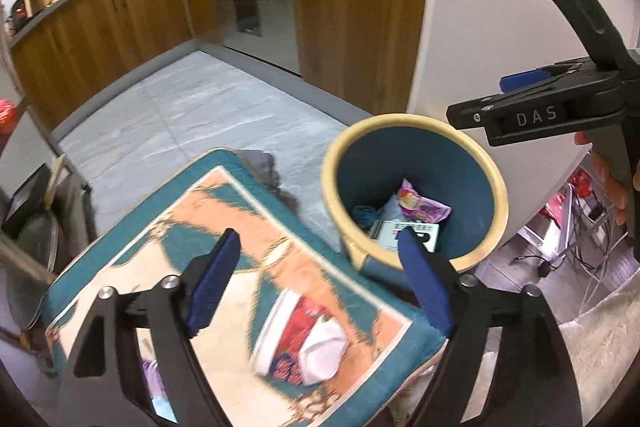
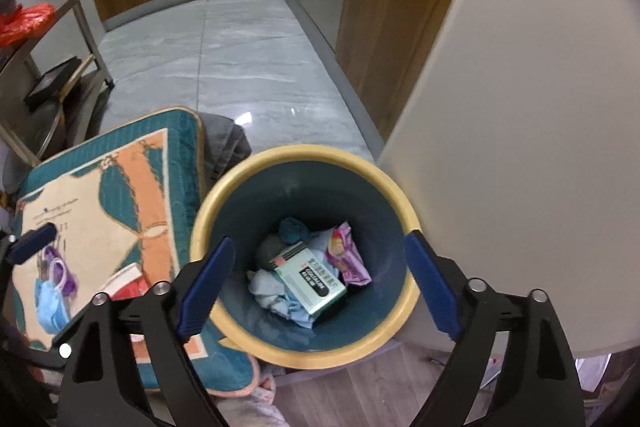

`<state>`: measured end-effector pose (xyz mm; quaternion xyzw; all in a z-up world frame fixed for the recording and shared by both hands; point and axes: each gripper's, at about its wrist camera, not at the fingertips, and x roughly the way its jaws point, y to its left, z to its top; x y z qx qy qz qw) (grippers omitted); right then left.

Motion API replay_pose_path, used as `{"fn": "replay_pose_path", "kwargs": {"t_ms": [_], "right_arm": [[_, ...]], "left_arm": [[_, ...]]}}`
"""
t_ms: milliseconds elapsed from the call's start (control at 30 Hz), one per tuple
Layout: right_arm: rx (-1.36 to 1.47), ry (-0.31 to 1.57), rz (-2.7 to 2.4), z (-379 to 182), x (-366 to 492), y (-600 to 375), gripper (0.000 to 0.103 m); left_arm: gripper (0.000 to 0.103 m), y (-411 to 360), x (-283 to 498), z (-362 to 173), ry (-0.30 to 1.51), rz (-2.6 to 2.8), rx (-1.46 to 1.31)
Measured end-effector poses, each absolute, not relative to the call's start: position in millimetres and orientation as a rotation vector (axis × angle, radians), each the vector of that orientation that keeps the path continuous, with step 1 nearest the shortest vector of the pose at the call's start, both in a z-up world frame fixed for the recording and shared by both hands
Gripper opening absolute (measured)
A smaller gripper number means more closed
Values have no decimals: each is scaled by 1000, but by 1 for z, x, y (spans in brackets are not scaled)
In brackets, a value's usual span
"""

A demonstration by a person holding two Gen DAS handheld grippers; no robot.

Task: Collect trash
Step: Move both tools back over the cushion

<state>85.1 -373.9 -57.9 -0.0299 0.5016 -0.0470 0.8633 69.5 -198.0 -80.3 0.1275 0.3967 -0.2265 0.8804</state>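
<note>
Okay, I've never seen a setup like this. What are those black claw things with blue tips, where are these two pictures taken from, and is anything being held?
Each claw is a hand-held two-finger gripper with a camera looking along its fingers, one picture per hand. The left gripper is above a patterned cushion; the right gripper hangs over a yellow-rimmed bin. Both are open and hold nothing. In the bin lie a green box, a purple wrapper and crumpled blue tissue. On the cushion remain a red and white cup and a blue face mask.
</note>
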Motion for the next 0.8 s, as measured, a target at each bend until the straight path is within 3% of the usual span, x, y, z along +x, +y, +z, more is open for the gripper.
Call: {"fn": "replay_pose_path", "kwargs": {"t_ms": [267, 800], "right_arm": [[-88, 1016, -56, -46, 83, -333, 94], [-52, 1023, 10, -46, 70, -250, 96]], "left_arm": [[93, -141, 53, -67, 815, -354, 225], [97, -15, 40, -67, 834, -87, 122]]}}
